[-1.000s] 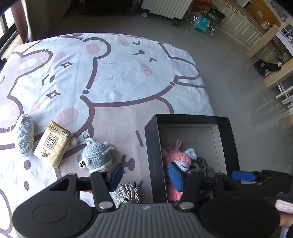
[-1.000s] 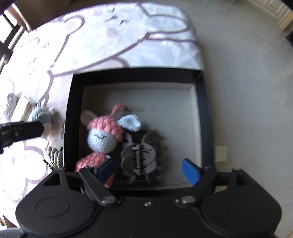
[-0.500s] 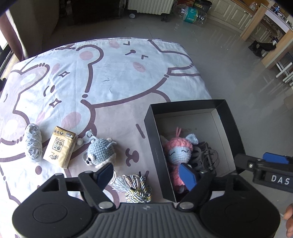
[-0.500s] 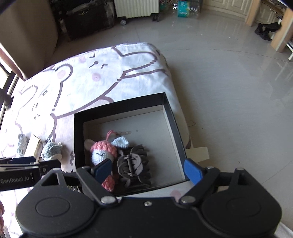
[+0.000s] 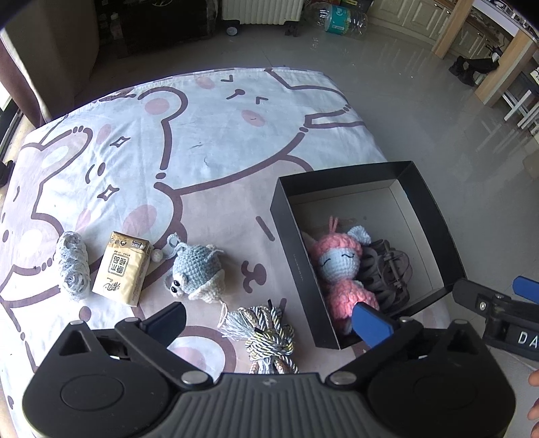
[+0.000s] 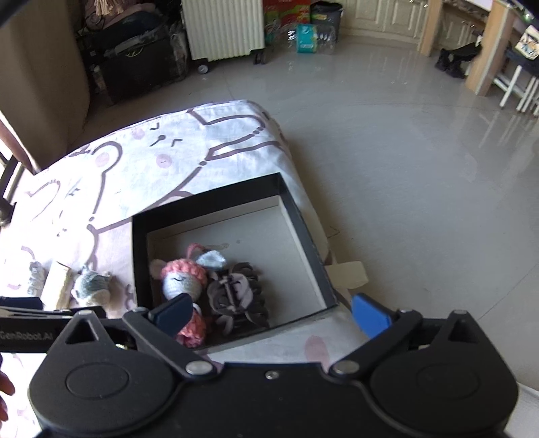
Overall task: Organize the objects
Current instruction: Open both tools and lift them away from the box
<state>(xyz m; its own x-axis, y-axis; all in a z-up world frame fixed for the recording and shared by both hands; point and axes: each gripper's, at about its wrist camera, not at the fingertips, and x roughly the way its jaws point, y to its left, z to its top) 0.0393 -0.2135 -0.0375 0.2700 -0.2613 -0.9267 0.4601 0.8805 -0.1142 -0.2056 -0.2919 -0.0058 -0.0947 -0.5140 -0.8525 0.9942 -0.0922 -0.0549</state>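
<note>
A black box [image 5: 424,192] [image 6: 215,202] sits at the right edge of the cartoon-print cloth [image 5: 202,134]. Inside lie a pink crochet doll [image 5: 340,269] [image 6: 183,281] and a dark hair claw [image 5: 387,273] [image 6: 235,296]. Left of the box on the cloth lie a grey crochet fish [image 5: 197,271], a tan tissue pack [image 5: 121,268], a grey lace roll [image 5: 72,264] and a bundle of twisted cord [image 5: 269,333]. My left gripper [image 5: 269,320] is open and empty, raised above the cord. My right gripper [image 6: 269,311] is open and empty, raised above the box's near side.
Grey tiled floor [image 6: 404,168] lies right of the cloth's edge. A white radiator [image 6: 222,30], dark bags [image 6: 134,57] and bottles [image 6: 303,33] stand at the far wall. Wooden furniture [image 6: 485,50] stands at far right. The right gripper shows in the left wrist view [image 5: 498,303].
Both grippers have risen and drawn back from the box and the cloth. Both stay open. The objects have not moved.
</note>
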